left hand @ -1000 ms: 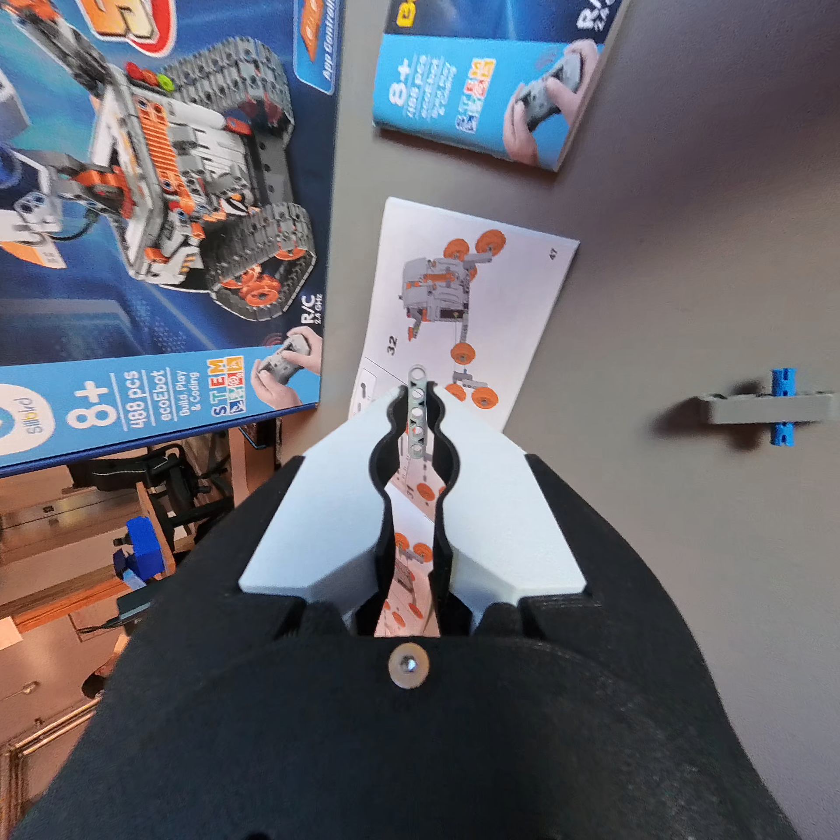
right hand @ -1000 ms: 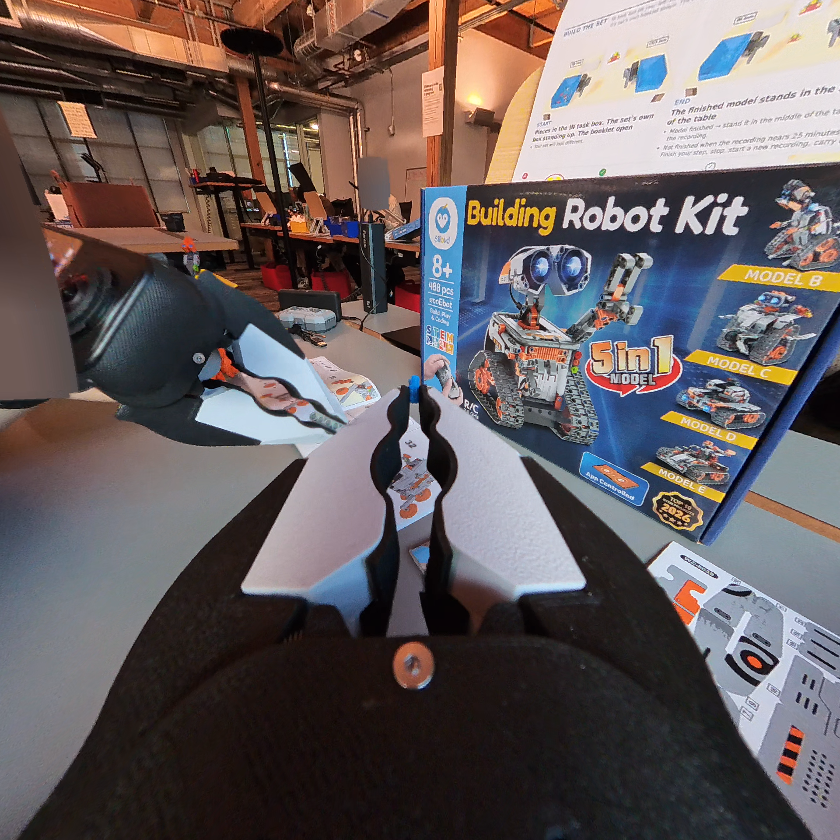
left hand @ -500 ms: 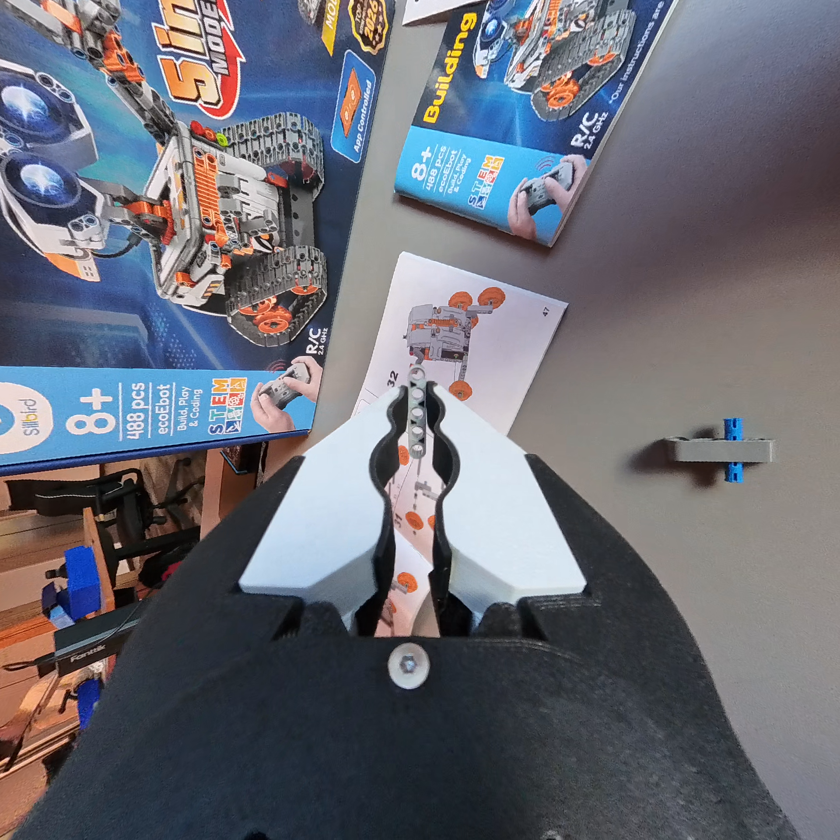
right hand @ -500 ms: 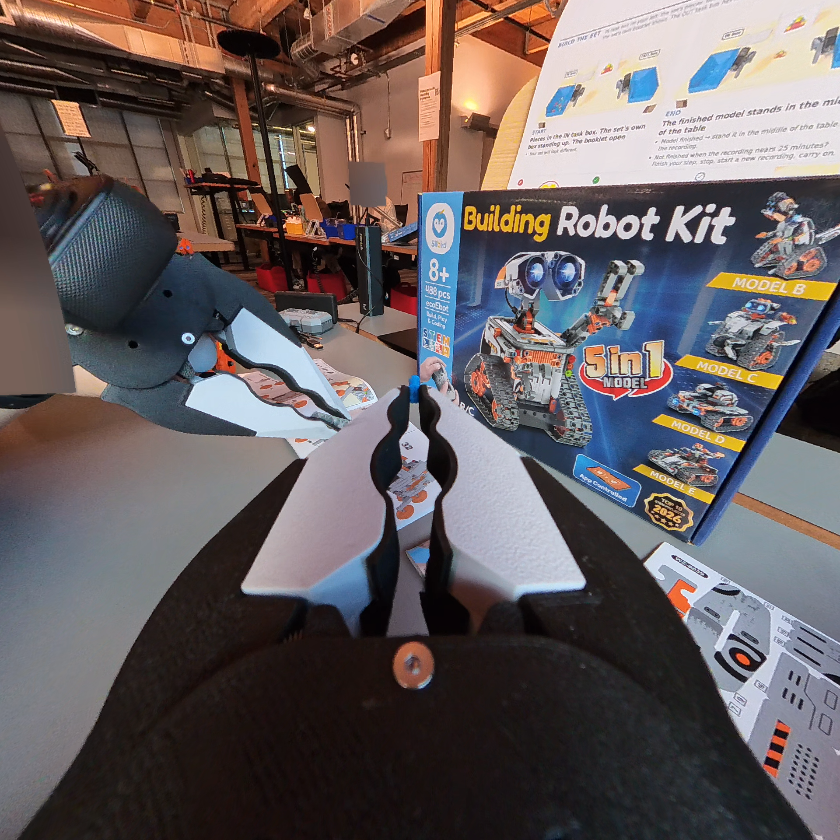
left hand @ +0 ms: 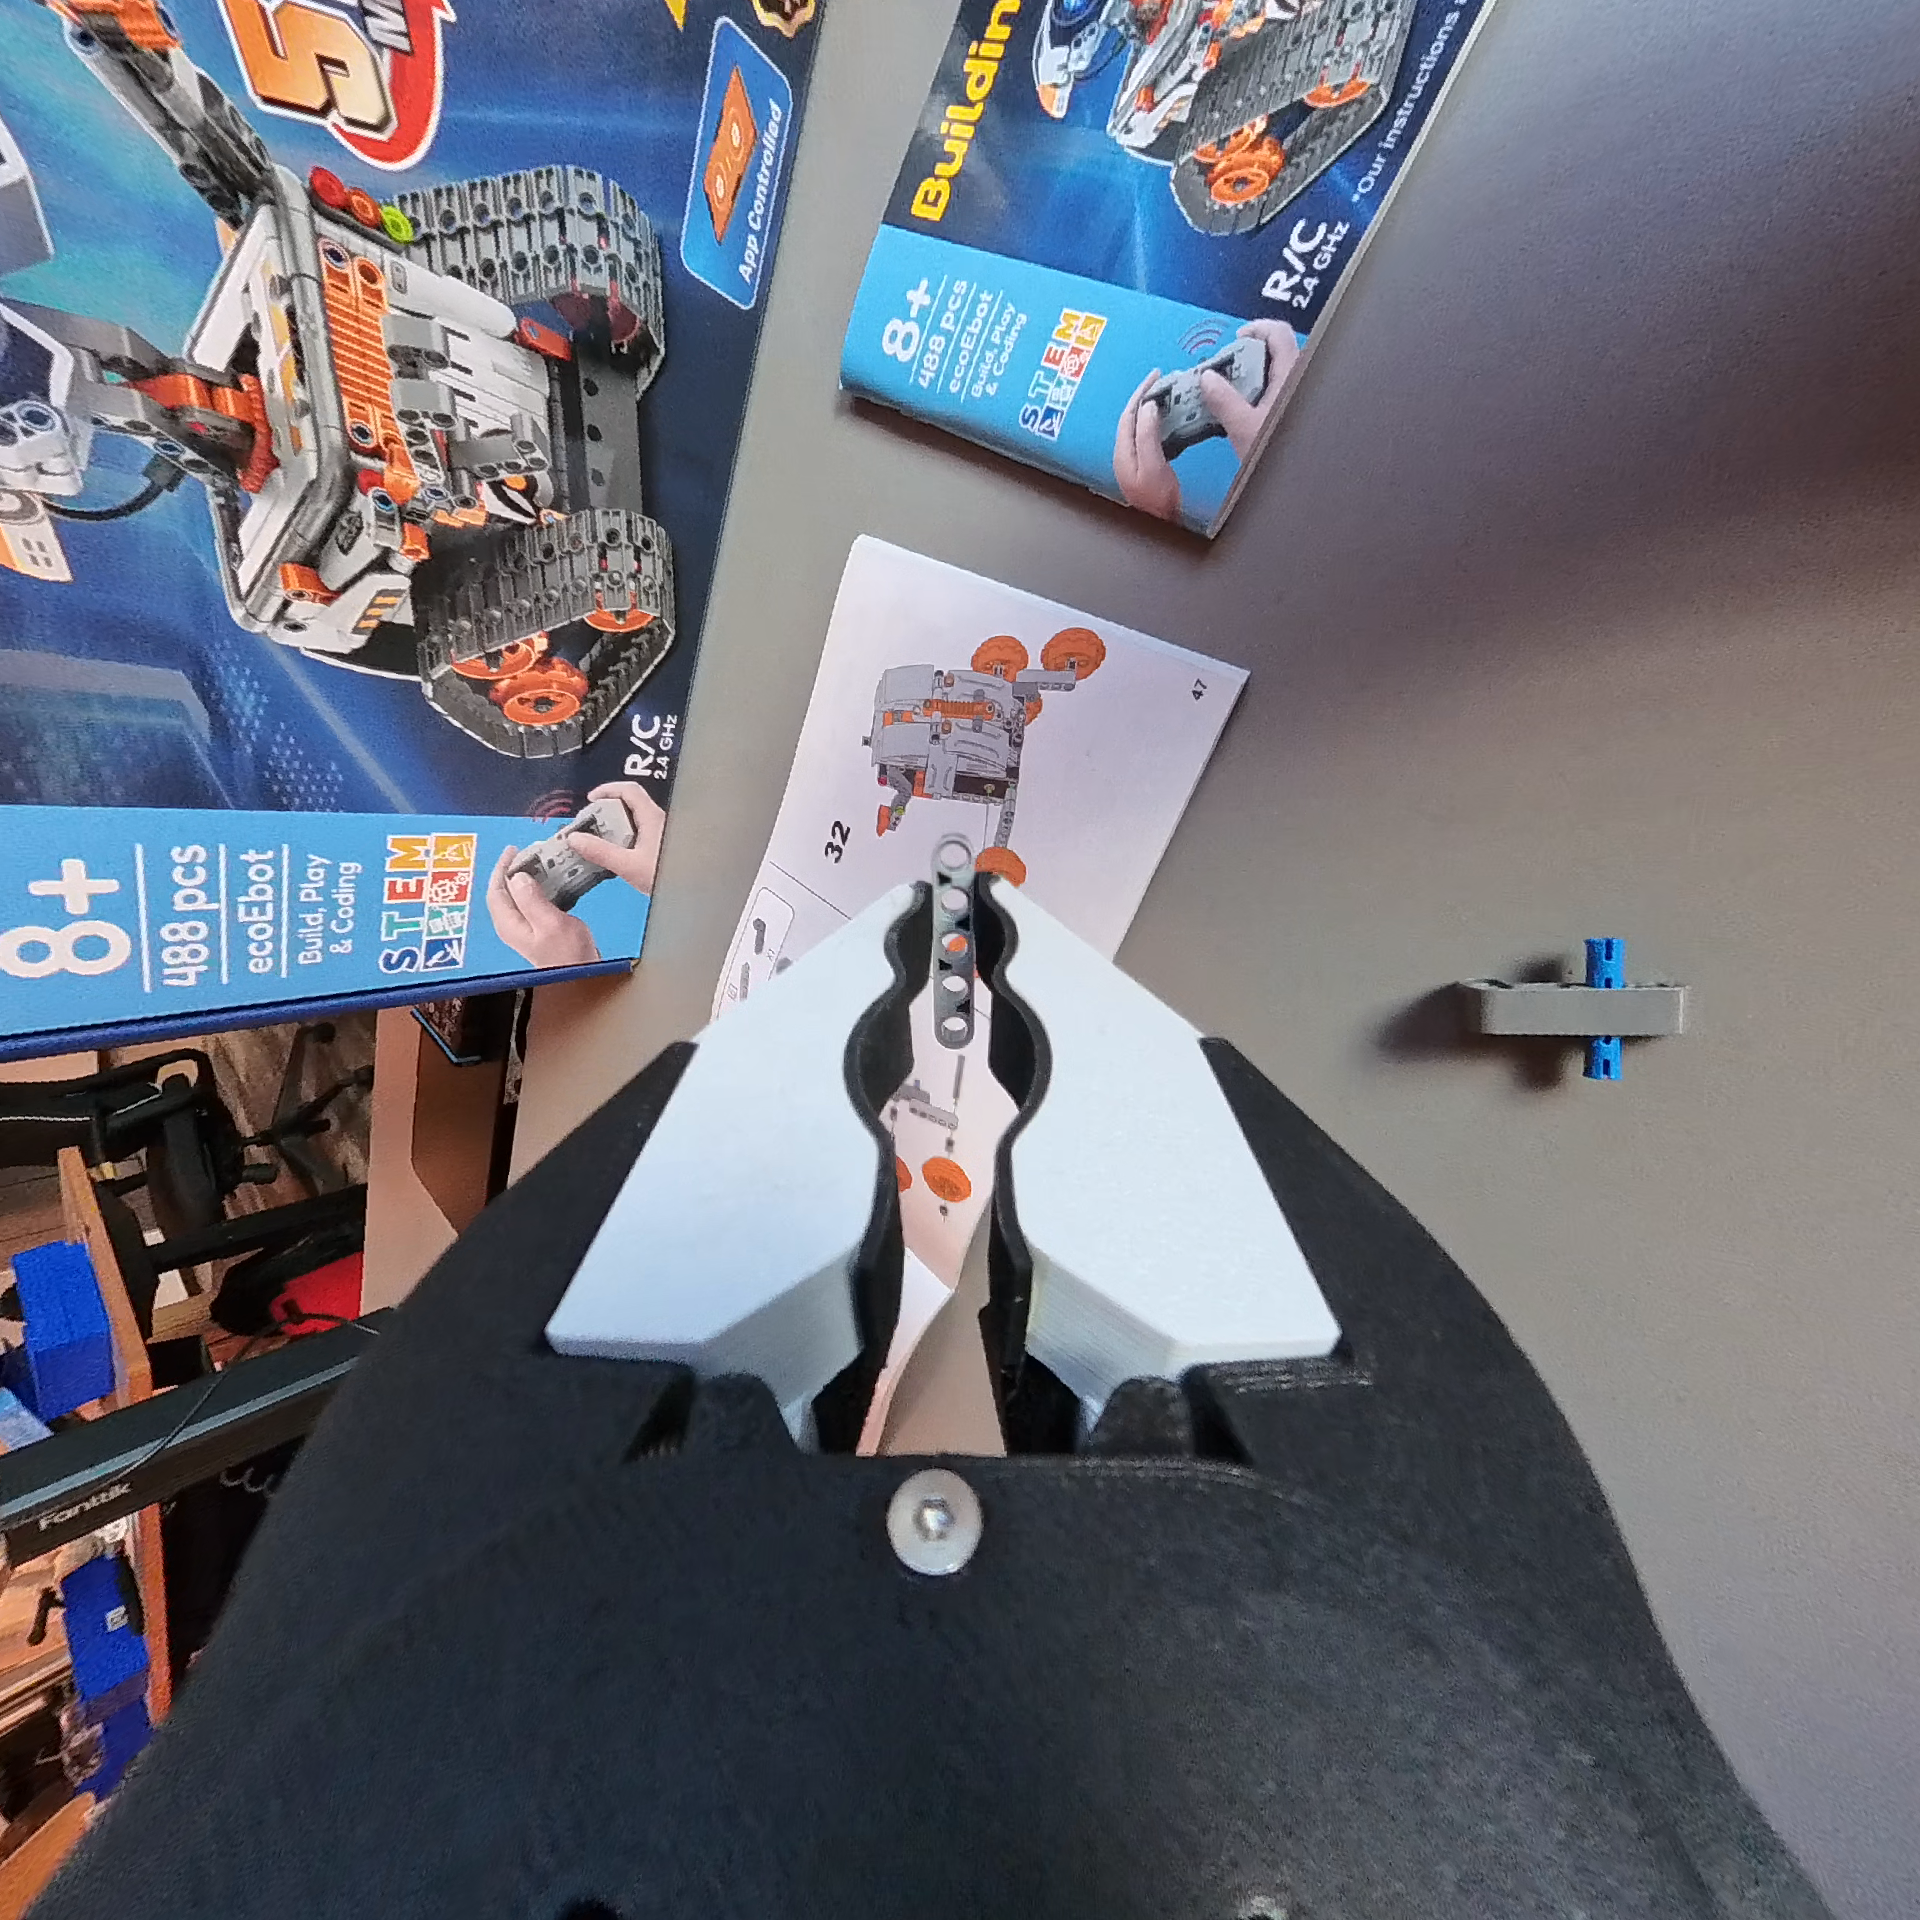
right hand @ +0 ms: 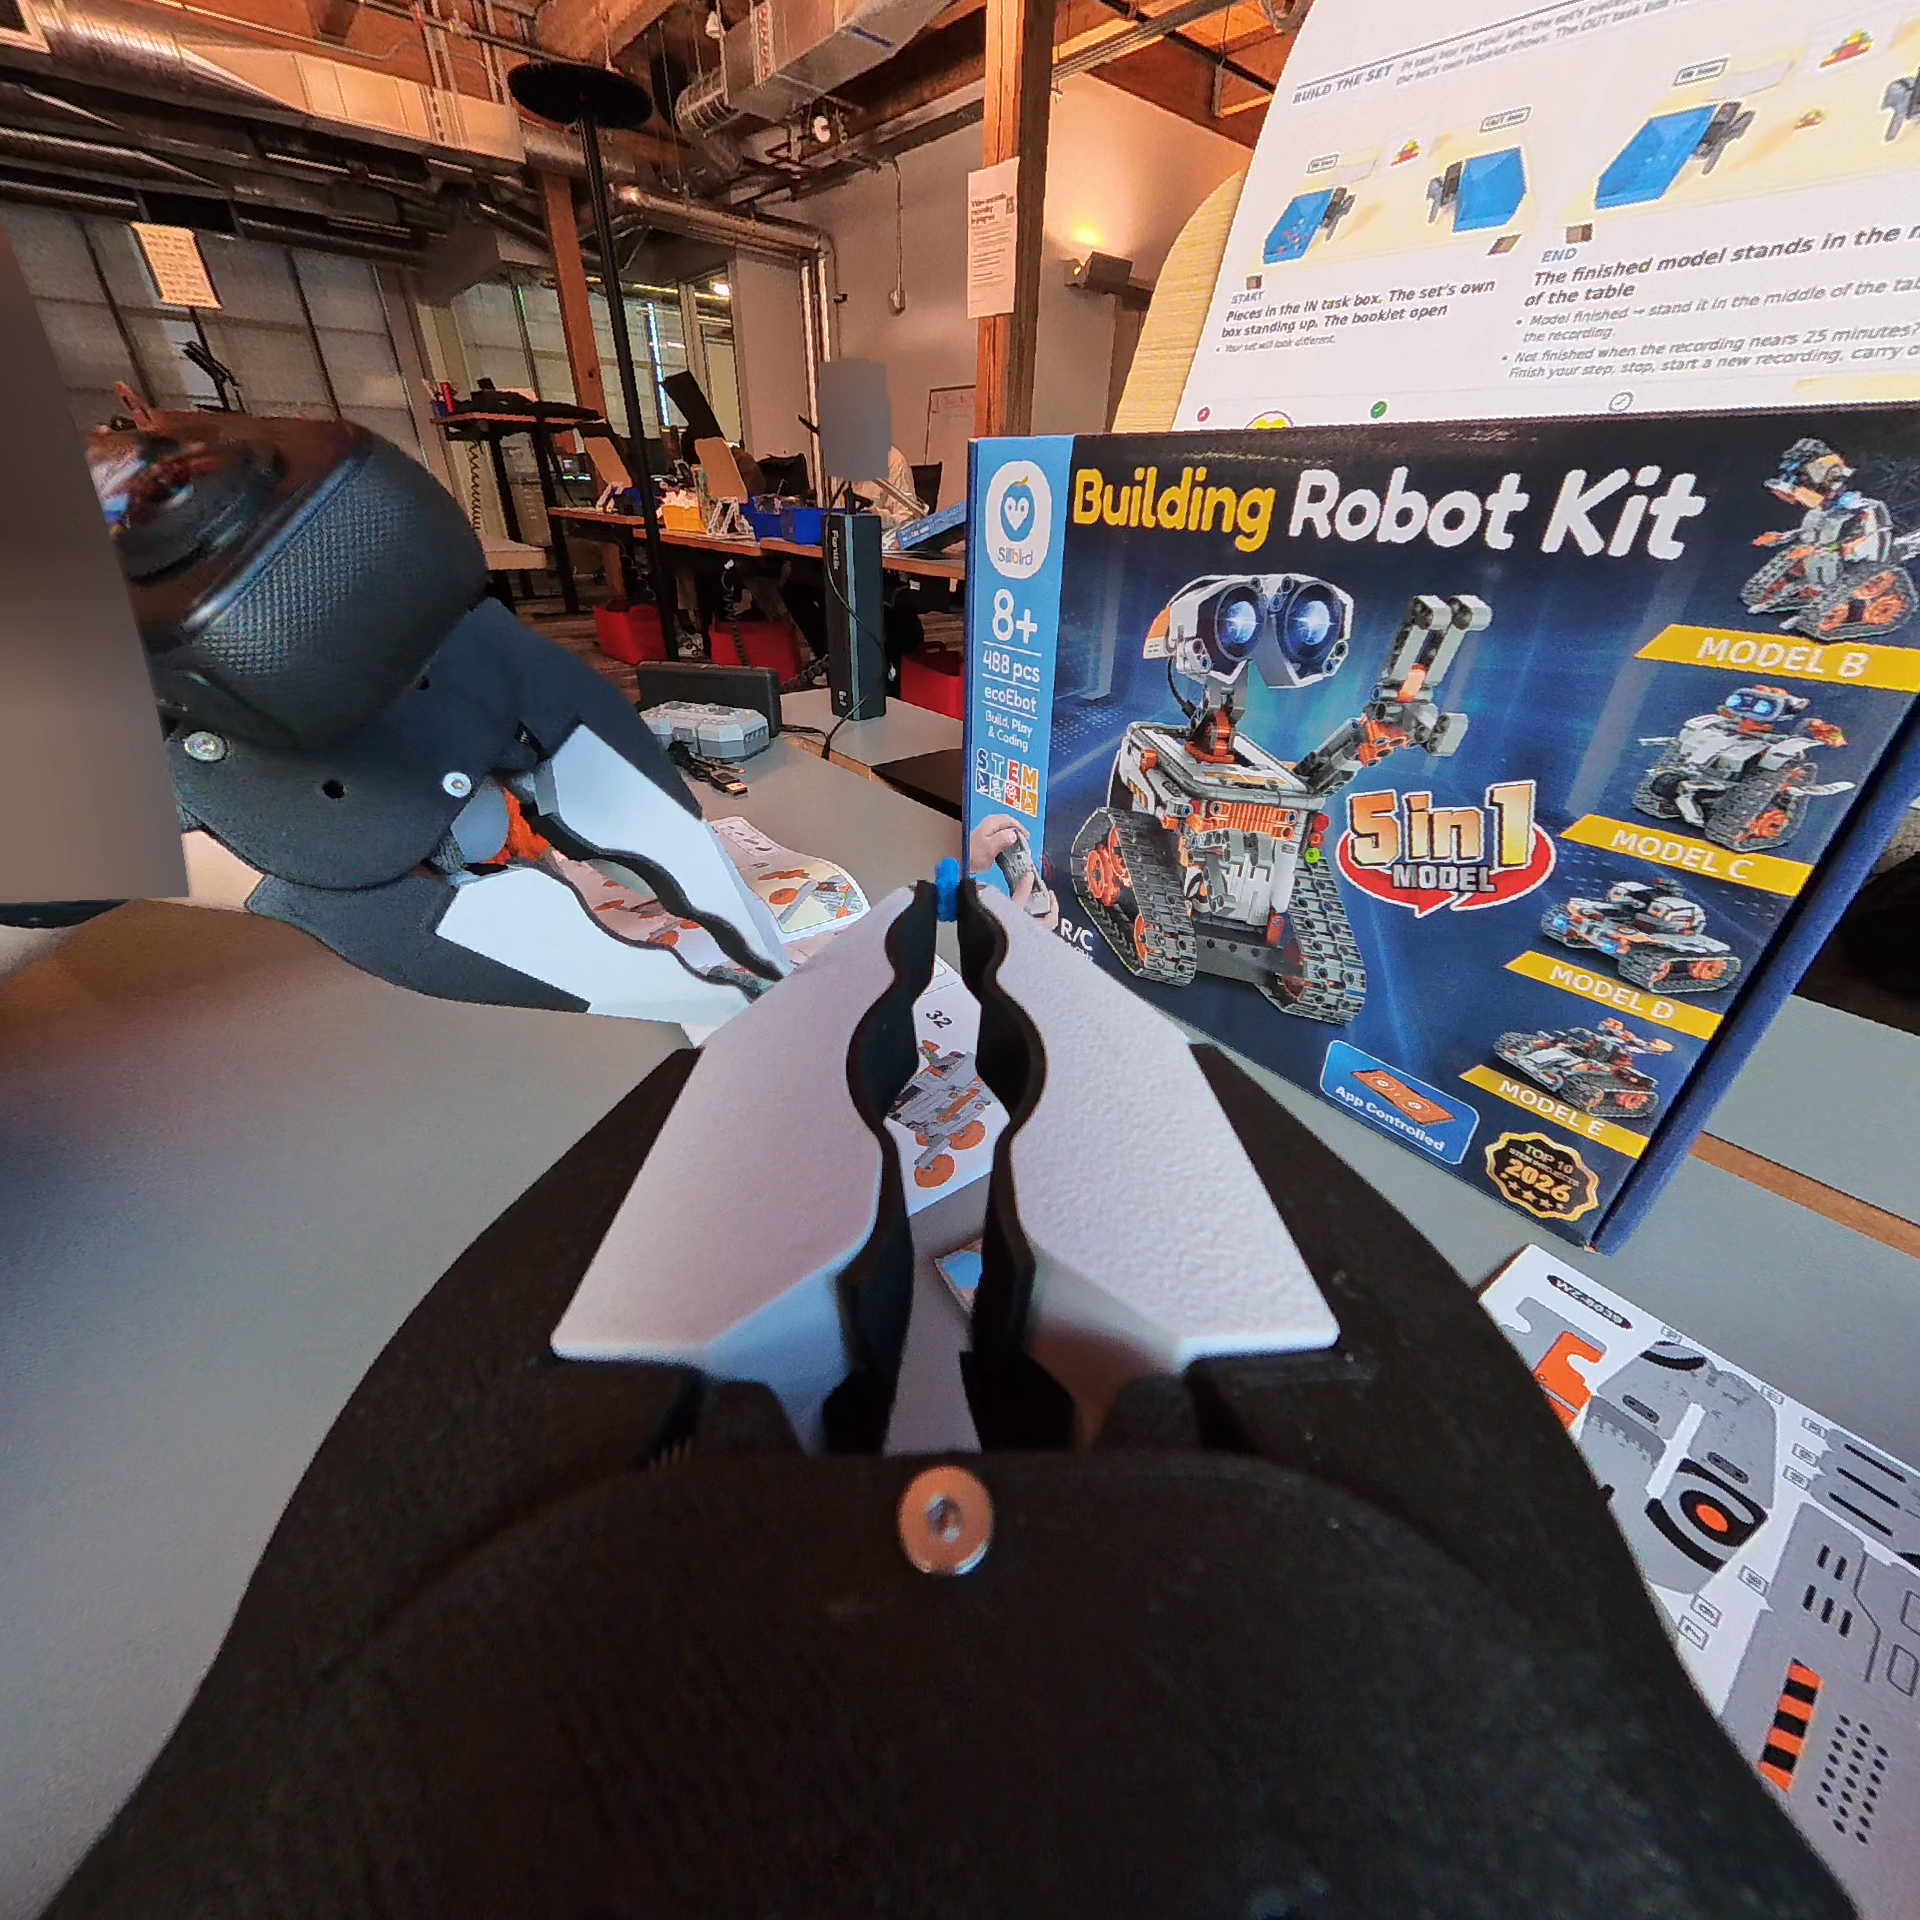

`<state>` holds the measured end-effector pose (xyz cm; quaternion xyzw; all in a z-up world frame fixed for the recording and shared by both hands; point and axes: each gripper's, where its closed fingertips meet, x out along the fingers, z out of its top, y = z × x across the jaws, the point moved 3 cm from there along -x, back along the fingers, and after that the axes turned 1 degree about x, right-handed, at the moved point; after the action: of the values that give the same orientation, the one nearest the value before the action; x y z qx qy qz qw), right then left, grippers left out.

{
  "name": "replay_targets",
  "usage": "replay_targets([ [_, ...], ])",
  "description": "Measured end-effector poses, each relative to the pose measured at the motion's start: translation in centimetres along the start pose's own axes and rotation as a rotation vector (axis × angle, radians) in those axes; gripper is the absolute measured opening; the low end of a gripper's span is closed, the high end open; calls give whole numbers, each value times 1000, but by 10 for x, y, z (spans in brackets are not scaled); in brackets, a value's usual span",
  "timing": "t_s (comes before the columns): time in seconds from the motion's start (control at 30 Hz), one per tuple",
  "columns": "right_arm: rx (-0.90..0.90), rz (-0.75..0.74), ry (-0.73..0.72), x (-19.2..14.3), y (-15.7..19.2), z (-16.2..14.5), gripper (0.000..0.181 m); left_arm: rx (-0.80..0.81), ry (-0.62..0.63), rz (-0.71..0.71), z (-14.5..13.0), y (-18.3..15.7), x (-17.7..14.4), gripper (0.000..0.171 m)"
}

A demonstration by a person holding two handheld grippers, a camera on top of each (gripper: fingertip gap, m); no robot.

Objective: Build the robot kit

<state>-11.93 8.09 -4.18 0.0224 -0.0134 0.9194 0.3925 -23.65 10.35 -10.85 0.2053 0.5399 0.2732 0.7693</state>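
Observation:
My left gripper (left hand: 953, 891) is shut on a thin grey beam with holes (left hand: 951, 951), held above an open instruction page (left hand: 1049, 748) on the grey table (left hand: 1558, 1351). A grey beam with a blue pin through it (left hand: 1579, 1008) lies on the table to the right. My right gripper (right hand: 943, 902) is shut on a small blue pin (right hand: 945, 898) whose tip pokes out between the fingertips. In the right wrist view the left gripper (right hand: 764, 977) shows at the left, its tips close to my right gripper's tips, above the same page (right hand: 940, 1117).
A large blue robot kit box stands behind the page (right hand: 1455, 810), also in the left wrist view (left hand: 312, 520). A blue booklet (left hand: 1122, 260) lies beyond the page. A sticker sheet (right hand: 1745, 1538) lies at the right. A white instruction board (right hand: 1558, 208) stands behind the box. The left gripper's tips are roughly 12 cm from the right gripper's.
The left gripper has tilted and shifted with the grey beam still in it, and now sits closer to the right gripper's tips. The right gripper has barely moved.

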Motion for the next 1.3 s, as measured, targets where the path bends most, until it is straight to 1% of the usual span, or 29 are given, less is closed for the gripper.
replay_targets([
  [0.17, 2, 6, 11, 1, 1, -2, 3, -17, 44, -21, -6, -2, 1, 5],
  [0.37, -6, 14, 31, 3, 3, -5, 3, 1, 107, -23, -15, -2, 2, 5],
  [0.47, -7, 17, 38, 4, 3, -6, 3, 23, 126, 11, -17, 1, 1, 5],
  [0.6, -4, 19, 37, 4, 3, -6, 3, 97, 154, 70, -19, 5, 0, 6],
  [0.73, -4, 21, 38, 4, 4, -6, 3, 124, 170, 70, -21, 3, 0, 6],
  [1.0, -3, 24, 36, 4, 4, -5, 3, 128, 108, 97, -11, 6, -4, 6],
  [1.3, -7, 25, 34, 4, 5, -4, 3, 123, 97, 80, -10, 4, -6, 6],
])
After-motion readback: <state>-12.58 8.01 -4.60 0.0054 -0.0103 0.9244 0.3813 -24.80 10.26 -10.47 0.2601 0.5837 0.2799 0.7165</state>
